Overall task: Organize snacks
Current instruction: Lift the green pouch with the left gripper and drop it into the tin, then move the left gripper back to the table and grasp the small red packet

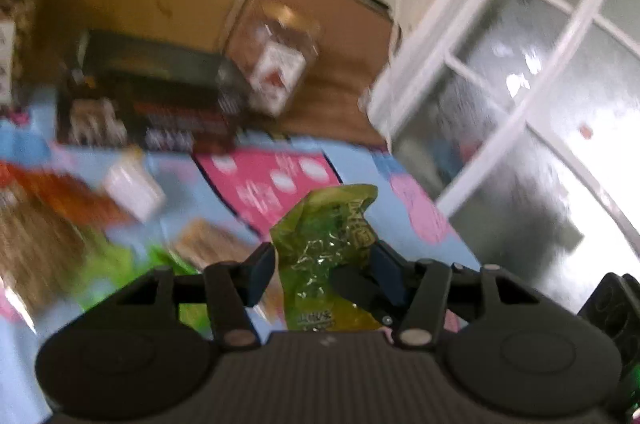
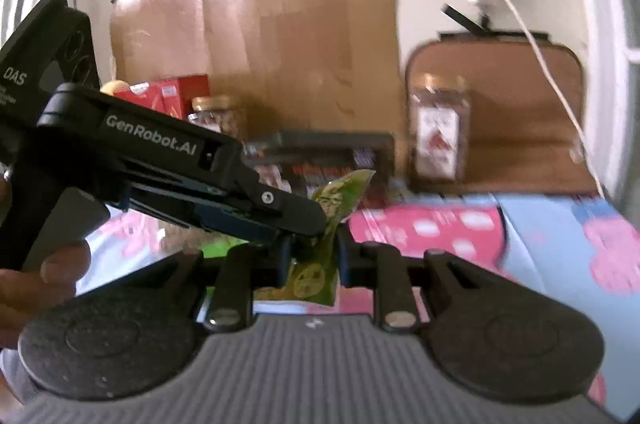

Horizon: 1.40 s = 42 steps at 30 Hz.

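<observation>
A green packet (image 2: 320,244) is held above the table between both grippers. In the right wrist view the right gripper (image 2: 314,256) has its fingers closed narrowly on the packet's lower part, and the left gripper (image 2: 316,224) reaches in from the left, its tip pressed against the packet's side; a hand (image 2: 44,280) shows under its handle. The left wrist view shows the left gripper's fingers (image 1: 262,264) set fairly wide on either side of the packet (image 1: 326,256); whether they pinch it cannot be told, since the frame is blurred. Only this view shows a window (image 1: 520,95) at right and smeared snack bags (image 1: 60,207) at left on the blue and pink cloth (image 1: 280,183). Only the right wrist view shows a red box (image 2: 168,95) and a second jar (image 2: 216,115) against the cardboard (image 2: 260,23). Both show a dark box (image 2: 332,151) and a labelled jar (image 2: 438,131) behind the packet.
</observation>
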Motion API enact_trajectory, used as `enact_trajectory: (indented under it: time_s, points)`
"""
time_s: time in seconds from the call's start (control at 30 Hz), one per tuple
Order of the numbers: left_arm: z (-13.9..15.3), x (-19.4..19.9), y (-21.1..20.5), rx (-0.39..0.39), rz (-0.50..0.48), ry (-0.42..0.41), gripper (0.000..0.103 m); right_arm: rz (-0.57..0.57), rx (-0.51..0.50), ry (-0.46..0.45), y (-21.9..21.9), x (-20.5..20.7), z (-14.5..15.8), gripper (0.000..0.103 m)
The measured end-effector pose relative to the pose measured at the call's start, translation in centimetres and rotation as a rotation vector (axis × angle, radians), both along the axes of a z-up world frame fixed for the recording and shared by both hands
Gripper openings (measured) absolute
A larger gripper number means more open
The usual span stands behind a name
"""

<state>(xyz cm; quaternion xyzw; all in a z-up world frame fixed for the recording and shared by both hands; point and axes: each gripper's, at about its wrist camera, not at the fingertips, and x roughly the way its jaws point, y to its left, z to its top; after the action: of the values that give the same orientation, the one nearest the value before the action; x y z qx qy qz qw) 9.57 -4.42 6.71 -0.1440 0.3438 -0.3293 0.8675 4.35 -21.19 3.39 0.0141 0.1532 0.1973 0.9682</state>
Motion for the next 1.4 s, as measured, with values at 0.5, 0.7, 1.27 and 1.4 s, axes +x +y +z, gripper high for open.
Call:
enact_trajectory:
  time_s: [0.5,0.7,1.27,1.4]
  points:
    - [3.4,15.4,2.5,0.022,0.2,-0.083,0.054,0.092,0.057,-0.014,1.6,17.3,2.8,0.025]
    - [1.5,19.6,1.5,0.05,0.212,-0.058,0.054,0.07,0.076,0.043,1.6,21.2,1.3,0.025]
    - [2.8,14.9,6.1,0.008,0.292,-0.149,0.056,0.003,0.167,0.061,-1.2,17.9,0.5,0.044]
    - [1.5,9.6,10.0,-0.023,0.325,-0.137,0.056,0.155,0.199,0.178,-0.5,15.2,-0.4,0.045]
